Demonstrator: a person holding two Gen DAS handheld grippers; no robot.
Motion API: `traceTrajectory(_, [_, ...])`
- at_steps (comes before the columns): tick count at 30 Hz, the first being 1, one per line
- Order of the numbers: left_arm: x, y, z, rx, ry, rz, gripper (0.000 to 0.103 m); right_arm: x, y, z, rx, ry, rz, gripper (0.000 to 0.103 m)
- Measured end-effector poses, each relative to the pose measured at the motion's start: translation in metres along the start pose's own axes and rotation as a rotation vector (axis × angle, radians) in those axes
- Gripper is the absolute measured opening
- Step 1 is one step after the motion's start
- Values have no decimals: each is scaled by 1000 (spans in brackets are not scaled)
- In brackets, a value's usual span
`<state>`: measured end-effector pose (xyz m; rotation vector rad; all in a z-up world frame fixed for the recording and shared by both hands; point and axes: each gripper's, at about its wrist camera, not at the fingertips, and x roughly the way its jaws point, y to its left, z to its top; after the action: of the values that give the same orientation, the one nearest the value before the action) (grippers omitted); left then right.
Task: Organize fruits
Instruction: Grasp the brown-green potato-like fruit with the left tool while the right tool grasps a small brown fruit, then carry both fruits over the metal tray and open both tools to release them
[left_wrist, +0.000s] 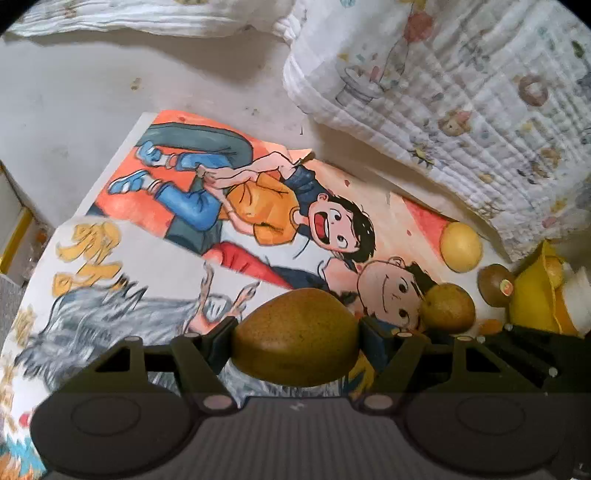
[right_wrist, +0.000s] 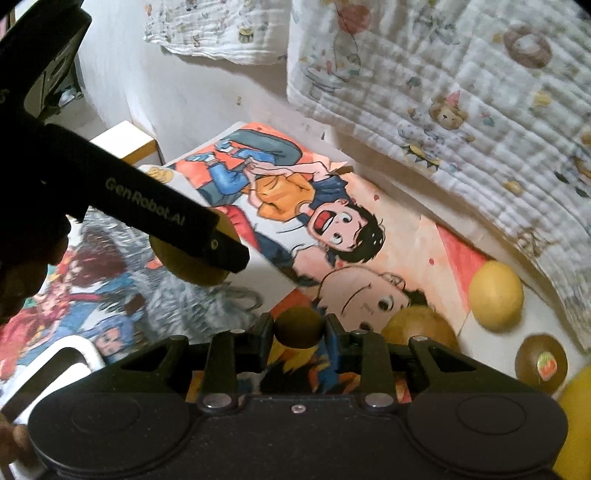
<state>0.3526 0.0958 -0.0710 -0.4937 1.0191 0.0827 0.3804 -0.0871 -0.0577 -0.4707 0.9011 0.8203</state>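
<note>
The left gripper (left_wrist: 295, 334) grasps a large brown oval fruit (left_wrist: 295, 336) between its black fingers (left_wrist: 218, 341), lifted above the painted cartoon poster (left_wrist: 258, 206). The right gripper (right_wrist: 299, 332) is clenched on a small round brown fruit (right_wrist: 298, 326), its fingers (right_wrist: 267, 339) pressing both sides. Beyond the right fingers and to their right lie a brownish pear-like fruit (right_wrist: 417, 326), a round yellow fruit (right_wrist: 495, 295) and a dark brown kiwi with a sticker (right_wrist: 541, 363), all near the edge of a white printed quilted cloth (right_wrist: 461, 92).
</note>
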Motion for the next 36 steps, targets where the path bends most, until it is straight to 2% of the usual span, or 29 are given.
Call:
traceTrajectory(15, [-57, 11, -74, 36, 78, -72, 74, -64, 71, -57, 44, 51, -2, 32])
traceTrajectory(24, [-79, 28, -112, 54, 129, -76, 74, -71, 108, -84, 75, 122, 24, 32])
traceTrajectory(30, [-81, 39, -131, 50, 165, -78, 74, -71, 115, -95, 134, 150, 18, 32])
traceTrajectory(36, [-84, 37, -140, 97, 169, -73, 74, -68, 116, -102, 166, 171, 2, 32])
